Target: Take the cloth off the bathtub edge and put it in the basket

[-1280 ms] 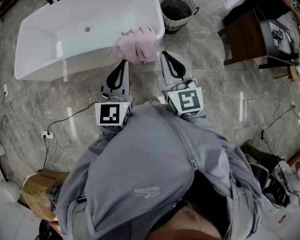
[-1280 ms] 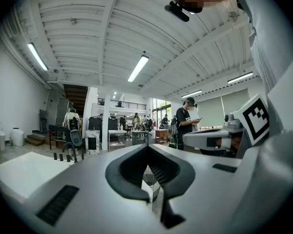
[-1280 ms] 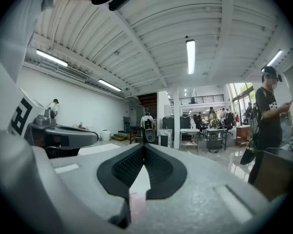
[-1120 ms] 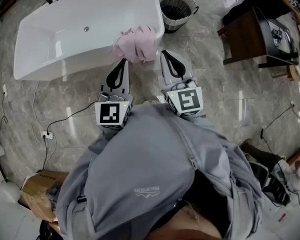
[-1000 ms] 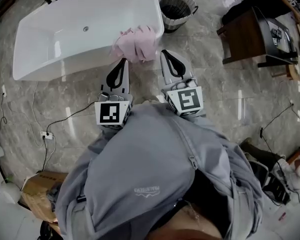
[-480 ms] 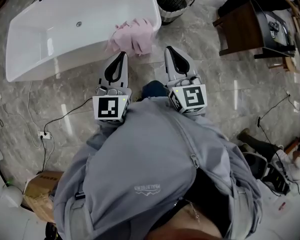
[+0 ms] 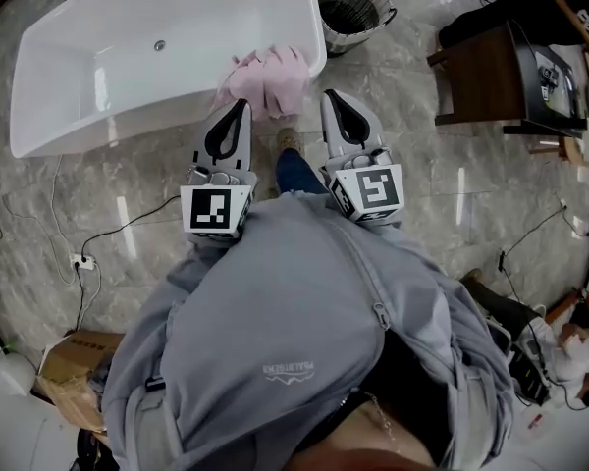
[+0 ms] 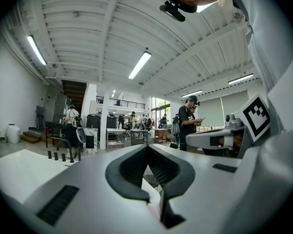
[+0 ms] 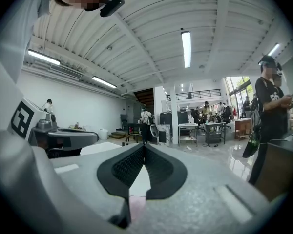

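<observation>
Cloth [image 7: 267, 79]: pink and bunched, draped over the near rim of the bathtub close to its right-hand corner; from my grippers it lies at 12 o'clock
Bathtub [image 7: 39, 116]: white and long, stretching away toward 10 o'clock across the grey marble floor [image 7: 157, 194]
Basket [image 7: 353, 8]: round and open-topped, standing on the floor just past the tub's right end, at 1 o'clock from the cloth
Left gripper [image 7: 241, 106]: my fingers here are pressed together with nothing between them; the tip sits at 7 o'clock of the cloth, right at its edge, and I cannot tell whether it touches
Right gripper [image 7: 330, 97]: fingers likewise closed tight on nothing; the tip sits at 4 o'clock of the cloth, just beside it
Operator: a grey jacket [image 7: 294, 332] fills the lower head view; a blue trouser leg [image 7: 293, 170] shows between the two grippers
Surroundings: a dark wooden side table [image 7: 481, 67] at 2 o'clock, well apart from the tub
</observation>
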Available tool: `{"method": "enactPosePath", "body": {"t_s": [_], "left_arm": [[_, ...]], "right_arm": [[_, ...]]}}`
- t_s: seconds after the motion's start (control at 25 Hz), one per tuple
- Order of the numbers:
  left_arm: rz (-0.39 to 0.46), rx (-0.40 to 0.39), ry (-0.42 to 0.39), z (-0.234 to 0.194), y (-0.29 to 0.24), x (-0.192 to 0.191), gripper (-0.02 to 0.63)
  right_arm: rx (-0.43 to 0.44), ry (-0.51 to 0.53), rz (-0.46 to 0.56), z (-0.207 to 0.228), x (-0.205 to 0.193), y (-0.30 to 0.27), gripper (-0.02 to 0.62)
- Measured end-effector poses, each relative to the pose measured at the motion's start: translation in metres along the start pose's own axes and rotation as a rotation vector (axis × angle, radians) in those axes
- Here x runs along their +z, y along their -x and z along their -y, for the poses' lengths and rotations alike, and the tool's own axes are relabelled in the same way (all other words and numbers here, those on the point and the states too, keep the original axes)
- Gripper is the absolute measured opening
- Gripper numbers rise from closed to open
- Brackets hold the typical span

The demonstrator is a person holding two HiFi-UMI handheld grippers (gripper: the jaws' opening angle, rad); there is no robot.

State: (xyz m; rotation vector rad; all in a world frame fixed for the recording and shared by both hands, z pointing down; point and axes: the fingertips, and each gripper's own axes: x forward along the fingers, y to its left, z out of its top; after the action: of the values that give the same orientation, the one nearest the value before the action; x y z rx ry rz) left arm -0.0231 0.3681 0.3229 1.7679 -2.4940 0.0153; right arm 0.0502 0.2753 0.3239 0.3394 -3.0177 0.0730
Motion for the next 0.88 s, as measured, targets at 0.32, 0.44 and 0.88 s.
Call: {"method": "enactPosePath", "body": {"t_s": [0.32,0.44,0.88], "left_arm": [[0.001,0.020,-0.001,-0.022,-0.073,0.002,0.005],[-0.003,0.040,0.007,-0.031,-0.099,0.002,0.005],[-0.043,0.105,0.003,-0.047,-0.163,-0.001,0.005]], "right_arm": [[0.046,0.010,-0.028,0.047,0.000,-0.068,0.003],[0.064,0.013,-0.032,0.063,0.000,-0.091,0.003],[0.143,-0.008,-0.065,0.109,-0.008,-0.147,0.003]]}}
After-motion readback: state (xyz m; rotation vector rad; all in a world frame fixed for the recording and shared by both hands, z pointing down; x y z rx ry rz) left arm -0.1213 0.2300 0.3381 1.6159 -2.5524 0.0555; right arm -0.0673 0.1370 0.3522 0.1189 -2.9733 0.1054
